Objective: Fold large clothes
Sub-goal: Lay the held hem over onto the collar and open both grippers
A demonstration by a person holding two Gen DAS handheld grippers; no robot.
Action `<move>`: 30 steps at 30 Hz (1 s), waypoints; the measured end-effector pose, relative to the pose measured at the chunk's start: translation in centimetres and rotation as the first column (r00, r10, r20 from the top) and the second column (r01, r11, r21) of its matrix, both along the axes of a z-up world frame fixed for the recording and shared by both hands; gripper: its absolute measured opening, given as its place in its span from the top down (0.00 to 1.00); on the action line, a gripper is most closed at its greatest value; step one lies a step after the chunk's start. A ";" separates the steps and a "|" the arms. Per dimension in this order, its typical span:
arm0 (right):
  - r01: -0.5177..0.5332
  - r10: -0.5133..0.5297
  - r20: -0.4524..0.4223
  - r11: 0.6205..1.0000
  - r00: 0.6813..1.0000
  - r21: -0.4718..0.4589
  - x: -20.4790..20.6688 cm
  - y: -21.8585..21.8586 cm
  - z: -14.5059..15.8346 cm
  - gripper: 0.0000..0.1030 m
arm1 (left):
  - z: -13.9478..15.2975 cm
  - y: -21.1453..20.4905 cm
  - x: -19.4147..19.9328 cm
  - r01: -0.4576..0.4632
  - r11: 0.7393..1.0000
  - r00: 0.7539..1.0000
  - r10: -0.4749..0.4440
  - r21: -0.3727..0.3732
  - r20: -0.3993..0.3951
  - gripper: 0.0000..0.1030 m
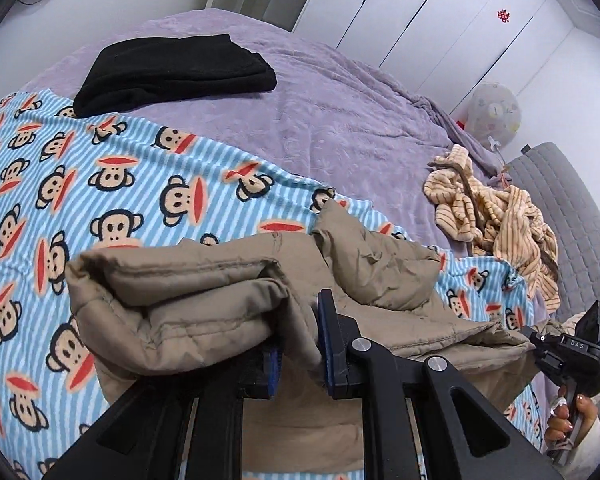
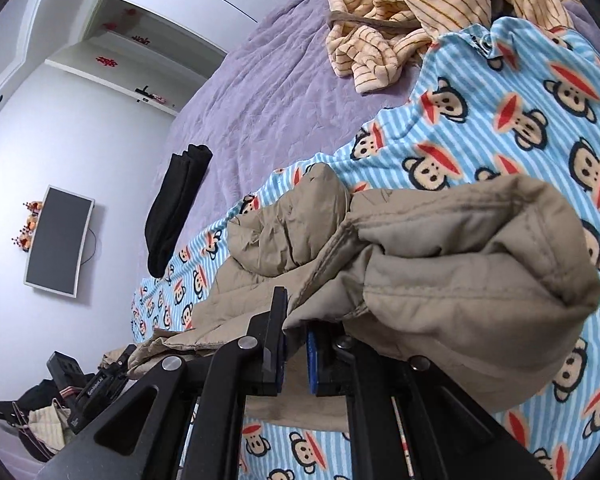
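A tan padded jacket lies bunched on a blue striped monkey-print blanket on the bed. My left gripper is shut on a thick fold of the jacket at its left end. My right gripper is shut on the jacket at its other end, and a bulky fold hangs over the right finger. The right gripper also shows at the right edge of the left wrist view, held by a hand. The blanket shows in the right wrist view.
A folded black garment lies on the purple bedspread behind the blanket. A crumpled yellow striped garment lies at the bed's right side. White wardrobe doors stand beyond. A wall screen hangs opposite.
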State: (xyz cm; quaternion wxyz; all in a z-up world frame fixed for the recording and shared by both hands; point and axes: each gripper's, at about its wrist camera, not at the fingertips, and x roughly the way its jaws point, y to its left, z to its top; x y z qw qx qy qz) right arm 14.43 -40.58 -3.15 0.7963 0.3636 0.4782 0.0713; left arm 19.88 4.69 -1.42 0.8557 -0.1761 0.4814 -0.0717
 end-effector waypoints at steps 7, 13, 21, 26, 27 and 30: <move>0.005 -0.008 -0.061 0.999 0.998 -0.050 5.8 0.2 -5.0 0.91 | -6.7 -1.0 5.9 -0.024 0.999 0.997 0.027 0.042 -0.070 0.83; 0.023 -0.030 -0.104 0.998 0.994 -0.064 8.9 -0.3 -10.5 0.91 | -11.4 -2.1 8.5 -0.006 0.996 0.996 0.013 0.088 -0.084 0.83; 0.052 -0.056 -0.105 0.998 0.993 -0.043 10.9 -0.1 -15.6 0.91 | -13.4 -3.2 9.5 0.024 0.985 0.997 -0.011 0.169 -0.078 0.82; 0.048 -0.053 -0.115 0.998 0.992 -0.046 10.6 -0.2 -13.8 0.88 | -8.3 -2.4 5.6 -0.005 0.979 0.994 -0.017 0.201 0.109 0.04; 0.046 -0.052 -0.106 0.997 0.993 -0.058 10.2 -0.2 -12.9 0.83 | -7.4 -2.3 4.9 -0.004 0.977 0.990 -0.025 0.212 0.135 0.04; 0.027 -0.029 -0.017 0.995 0.999 -0.100 8.0 0.1 -9.7 0.38 | -6.3 -2.8 4.1 0.045 0.980 0.989 -0.071 0.194 0.130 0.05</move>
